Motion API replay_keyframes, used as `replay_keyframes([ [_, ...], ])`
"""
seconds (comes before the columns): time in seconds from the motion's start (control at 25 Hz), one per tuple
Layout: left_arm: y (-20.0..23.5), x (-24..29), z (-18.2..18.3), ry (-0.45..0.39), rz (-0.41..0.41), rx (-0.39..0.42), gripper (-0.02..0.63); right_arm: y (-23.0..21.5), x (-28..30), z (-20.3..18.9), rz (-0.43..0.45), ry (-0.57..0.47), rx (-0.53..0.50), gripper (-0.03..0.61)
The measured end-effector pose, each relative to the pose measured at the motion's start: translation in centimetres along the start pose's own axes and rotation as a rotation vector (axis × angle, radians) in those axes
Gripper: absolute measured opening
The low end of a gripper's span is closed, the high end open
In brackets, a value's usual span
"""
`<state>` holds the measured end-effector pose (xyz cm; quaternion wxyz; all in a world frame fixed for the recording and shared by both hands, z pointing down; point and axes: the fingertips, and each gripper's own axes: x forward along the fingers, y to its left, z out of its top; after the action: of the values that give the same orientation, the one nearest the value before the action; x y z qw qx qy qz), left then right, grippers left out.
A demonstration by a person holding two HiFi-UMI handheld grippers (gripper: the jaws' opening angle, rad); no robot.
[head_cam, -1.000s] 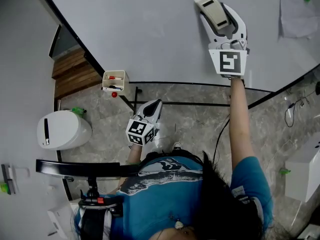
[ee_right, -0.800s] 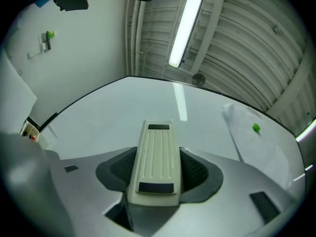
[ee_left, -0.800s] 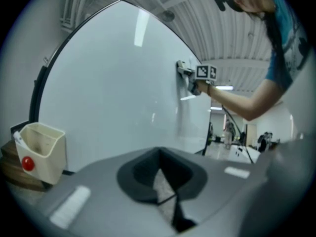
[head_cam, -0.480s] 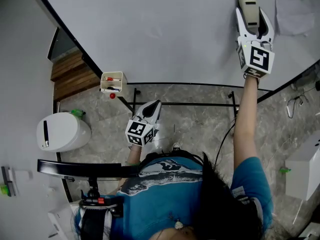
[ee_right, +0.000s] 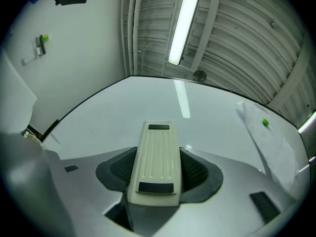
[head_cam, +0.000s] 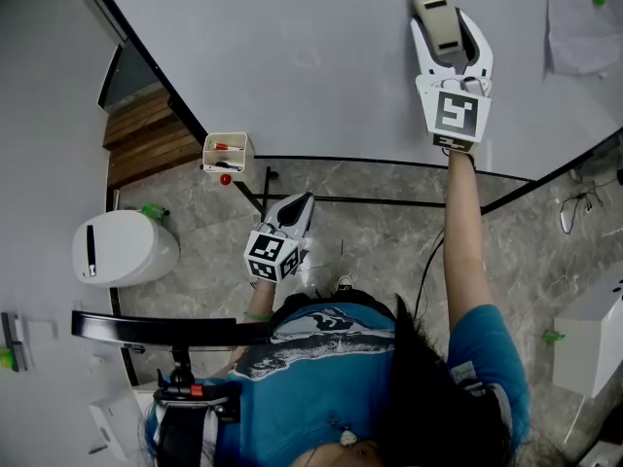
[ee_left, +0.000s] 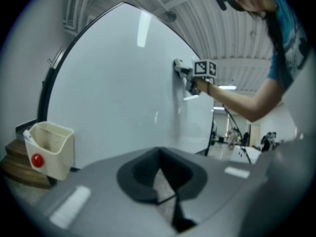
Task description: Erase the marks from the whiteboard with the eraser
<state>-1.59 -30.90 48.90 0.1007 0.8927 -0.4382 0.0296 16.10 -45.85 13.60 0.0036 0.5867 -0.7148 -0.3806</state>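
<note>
Change: your right gripper [head_cam: 450,42] has swung back left across the whiteboard [head_cam: 292,56]. Half a second ago it was further right, close to the sheet of paper [head_cam: 582,22]. Now it sits near where it was a second ago.
Meaning: this reads as a side-to-side wiping stroke, so erasing is probably under way, not starting.
Eraser [head_cam: 434,19]: clamped between your right jaws, lengthwise along them, its tip sticking out past them. It looks to lie flat against the upper board, well apart from the paper.
Right jaws: clenched on the eraser's sides, clear in the right gripper view.
Marks: none visible near the eraser or elsewhere on the board in any view. Likely little or nothing is left to wipe.
Left gripper [head_cam: 297,210]: low in front of your body, over the stone floor and off the board. Jaws pressed together, nothing between them. Same spot as in both earlier frames.
Pen tray [head_cam: 226,154]: hangs at the board's lower edge on your left with red markers inside, not moved.
Versus earlier: only your right arm and the eraser have shifted; everything else matches.
Risk: a wide stroke right could catch the paper.
</note>
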Motion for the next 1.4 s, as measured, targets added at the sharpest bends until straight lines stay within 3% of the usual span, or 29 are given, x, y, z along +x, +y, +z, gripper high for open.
replay_keyframes([
  [0.28, 1.3, -2.0, -0.2, -0.006, 0.039, -0.010, 0.005, 10.9, 0.2, -0.2, 0.099, 0.044, -0.090, 0.262],
  [0.56, 3.1, -4.0, -0.5, -0.011, 0.079, -0.025, 0.005, 20.8, -0.4, -2.0, 0.244, 0.089, -0.095, 0.262],
  [0.76, 3.6, -4.9, -0.4, -0.013, 0.086, -0.029, 0.005, 25.6, -1.1, -3.4, 0.323, 0.119, -0.110, 0.262],
  [1.08, 3.8, -5.5, -0.8, 0.001, 0.083, -0.030, 0.005, 26.7, -1.5, -4.1, 0.345, 0.130, -0.183, 0.262],
  [1.28, 4.1, -4.8, -1.5, 0.013, 0.069, -0.033, 0.005, 22.9, -0.6, -2.7, 0.297, 0.128, -0.110, 0.262],
  [1.4, 4.1, -4.2, -1.8, 0.019, 0.058, -0.036, 0.005, 19.7, -0.1, -2.3, 0.268, 0.117, -0.122, 0.262],
])
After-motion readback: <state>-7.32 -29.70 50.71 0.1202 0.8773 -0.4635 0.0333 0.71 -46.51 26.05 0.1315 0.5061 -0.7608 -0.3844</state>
